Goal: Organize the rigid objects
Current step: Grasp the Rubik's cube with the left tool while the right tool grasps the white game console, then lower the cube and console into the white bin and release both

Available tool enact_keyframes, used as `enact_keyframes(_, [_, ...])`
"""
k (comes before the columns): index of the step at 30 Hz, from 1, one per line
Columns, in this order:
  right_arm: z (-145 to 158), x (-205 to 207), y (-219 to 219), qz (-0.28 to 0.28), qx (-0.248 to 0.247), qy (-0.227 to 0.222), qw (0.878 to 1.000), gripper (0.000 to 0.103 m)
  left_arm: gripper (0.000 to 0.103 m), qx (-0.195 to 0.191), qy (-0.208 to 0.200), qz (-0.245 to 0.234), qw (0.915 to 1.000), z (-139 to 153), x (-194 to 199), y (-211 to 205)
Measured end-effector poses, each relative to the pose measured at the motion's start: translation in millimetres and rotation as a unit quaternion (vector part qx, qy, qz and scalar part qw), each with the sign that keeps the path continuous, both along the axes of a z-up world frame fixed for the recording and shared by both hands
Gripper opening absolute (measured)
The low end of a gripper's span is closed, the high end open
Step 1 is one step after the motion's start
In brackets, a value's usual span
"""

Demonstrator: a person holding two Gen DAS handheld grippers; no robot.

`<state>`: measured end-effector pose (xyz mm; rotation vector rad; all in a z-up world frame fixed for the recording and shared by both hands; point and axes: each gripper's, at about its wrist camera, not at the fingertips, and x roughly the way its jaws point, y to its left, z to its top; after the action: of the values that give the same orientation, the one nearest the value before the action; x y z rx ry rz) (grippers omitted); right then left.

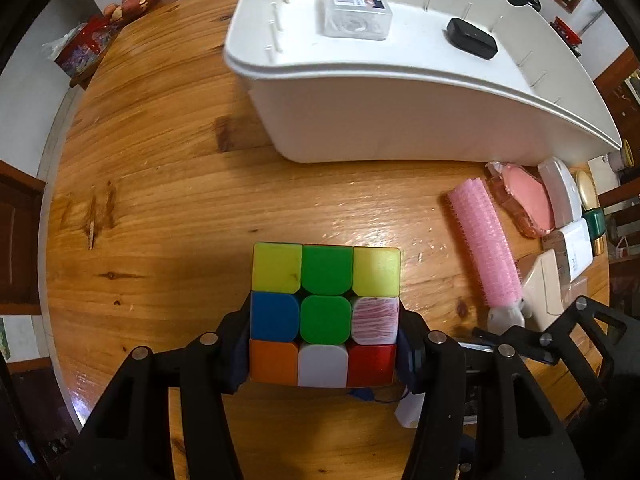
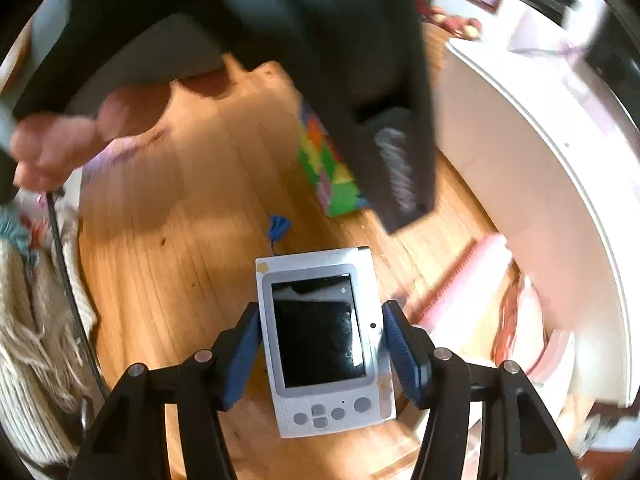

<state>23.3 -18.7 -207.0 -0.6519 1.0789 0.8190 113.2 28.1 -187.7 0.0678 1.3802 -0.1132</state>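
My left gripper [image 1: 324,340] is shut on a multicoloured puzzle cube [image 1: 325,314], held just above the wooden table. The cube also shows in the blurred right wrist view [image 2: 330,172], partly behind the left gripper's black body. My right gripper [image 2: 318,344] has its blue pads against both sides of a small silver handheld device [image 2: 324,340] with a dark screen and grey buttons. A white bin [image 1: 400,120] stands beyond the cube and holds a clear plastic box [image 1: 357,10] and a black case [image 1: 472,38].
A pink hair roller [image 1: 484,240], a pink compact [image 1: 526,204], white boxes [image 1: 568,240] and a green-gold jar [image 1: 594,222] lie right of the cube. The white bin's wall [image 2: 520,180] fills the right of the right wrist view. A fringed cloth [image 2: 28,340] lies left.
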Motion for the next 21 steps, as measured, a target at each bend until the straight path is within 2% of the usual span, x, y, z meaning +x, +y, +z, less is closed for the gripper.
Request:
enact_keyframes(10, [11, 9, -11, -0.112, -0.003, 0.003, 0.994, 0.06, 0.059, 0.006, -0.014, -0.002, 0.9999, 6, -18, 5])
enact_keyframes(14, [16, 2, -21, -0.145, 0.002, 0.005, 0.989, 0.059, 0.059, 0.01, -0.035, -0.009, 0.9993, 20, -28, 4])
enact_keyframes(21, [45, 3, -45, -0.201, 0.029, -0.005, 0.979, 0.057, 0.059, 0.009, -0.067, -0.018, 0.9975, 45, -32, 0])
